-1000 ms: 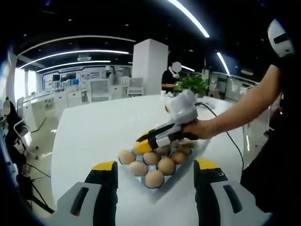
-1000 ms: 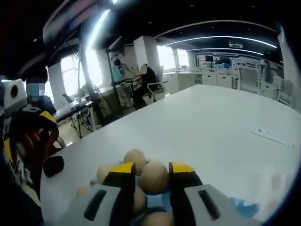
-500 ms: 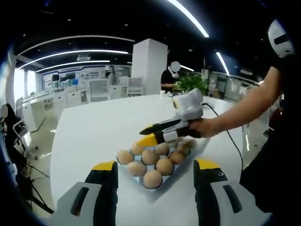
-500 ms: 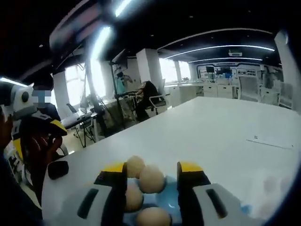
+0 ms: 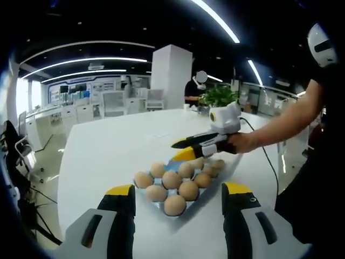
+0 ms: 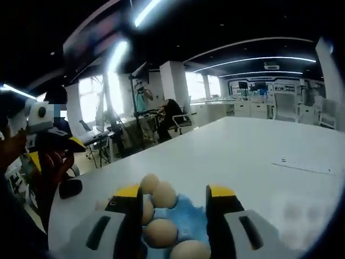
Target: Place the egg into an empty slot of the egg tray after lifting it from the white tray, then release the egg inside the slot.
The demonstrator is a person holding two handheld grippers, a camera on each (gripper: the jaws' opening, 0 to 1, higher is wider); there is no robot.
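Step in hand: we judge the egg is already set in the egg tray [image 5: 170, 200], and the right gripper [image 6: 172, 197] hangs just above the eggs with nothing between its jaws.
Left gripper [image 5: 178, 197]: we hold it low before the tray, jaws spread wide and empty, well short of the eggs.
Egg tray: pale blue, on the white table [image 5: 108, 145]; brown eggs [image 5: 175, 205] sit in rows in its slots, nine or so, touching one another. Which one was just placed we cannot tell.
Right gripper, seen from the left gripper view [image 5: 183, 150]: it is up over the tray's far side, jaws parted.
Next move: we would draw the right gripper clear without brushing the eggs [image 6: 159, 233]; the white tray we cannot make out.
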